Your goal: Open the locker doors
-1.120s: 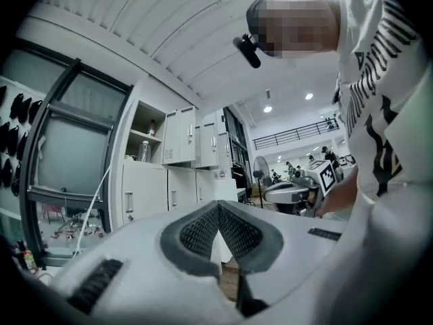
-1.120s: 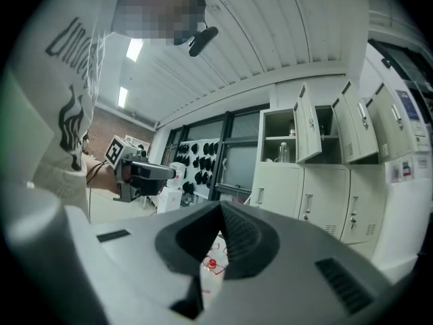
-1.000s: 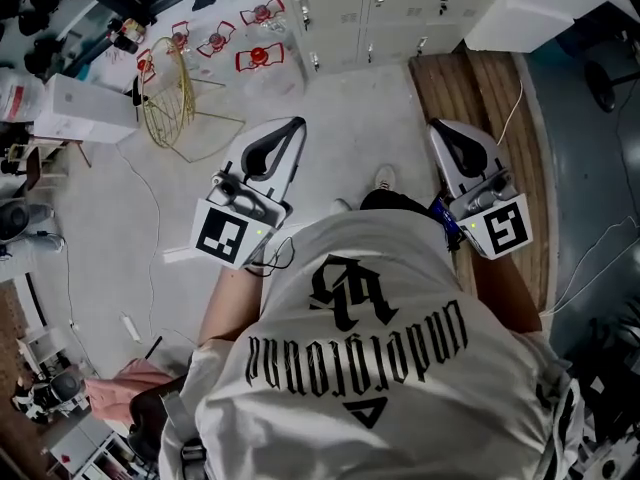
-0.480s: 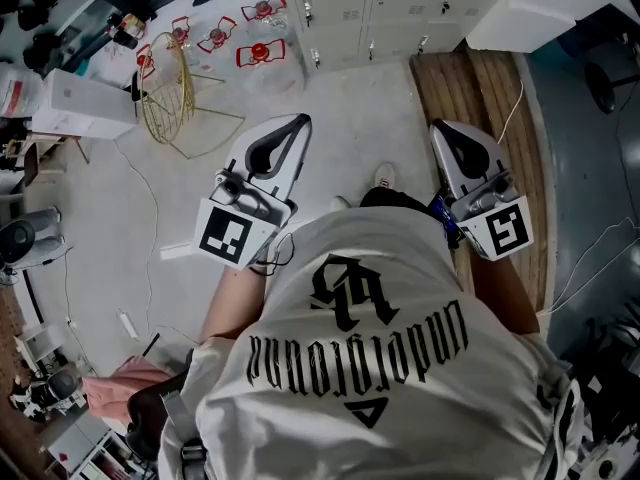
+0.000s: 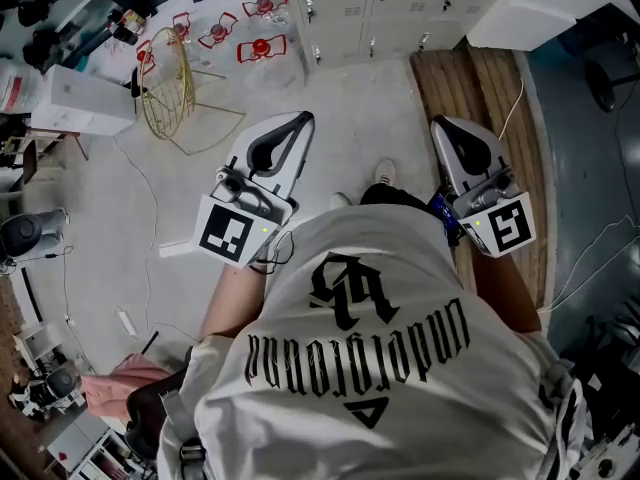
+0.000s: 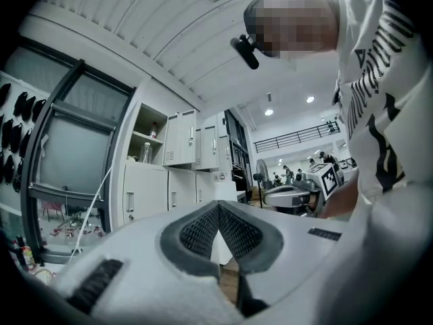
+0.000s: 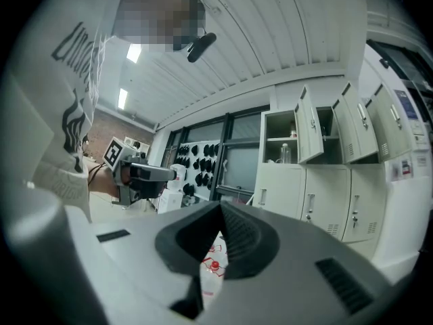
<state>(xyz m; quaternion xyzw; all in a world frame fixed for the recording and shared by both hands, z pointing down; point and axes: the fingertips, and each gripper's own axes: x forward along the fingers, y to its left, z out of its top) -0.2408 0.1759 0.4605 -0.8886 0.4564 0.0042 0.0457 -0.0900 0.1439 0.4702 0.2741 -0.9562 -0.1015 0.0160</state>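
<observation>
Ahead of both grippers, well apart across the floor — the lockers. Left gripper and right gripper are held level, noses toward them. Jaws on each are together, tips meeting, nothing clamped (only background shows through the gap below the pads).

Seen along the right gripper: up and to its right, two upper doors already stand swung out, with a bottle on the open shelf beside them. Lower doors beneath look closed, each with a small vertical handle near one edge.

My read on handling:
- Doors look like painted sheet metal — probably light and stiff, swinging freely on the hinge once any latch lets go.
- Smooth paint will likely be slippery, so a door edge is a poor grip.
- Take hold at the handle: pads across it from both sides, as deep as it allows.
- Pull should follow the hinge arc, not a straight line, or the pads may slide off.

Not started on the closed doors yet. I'd need to close the distance and spread the jaws first.
</observation>
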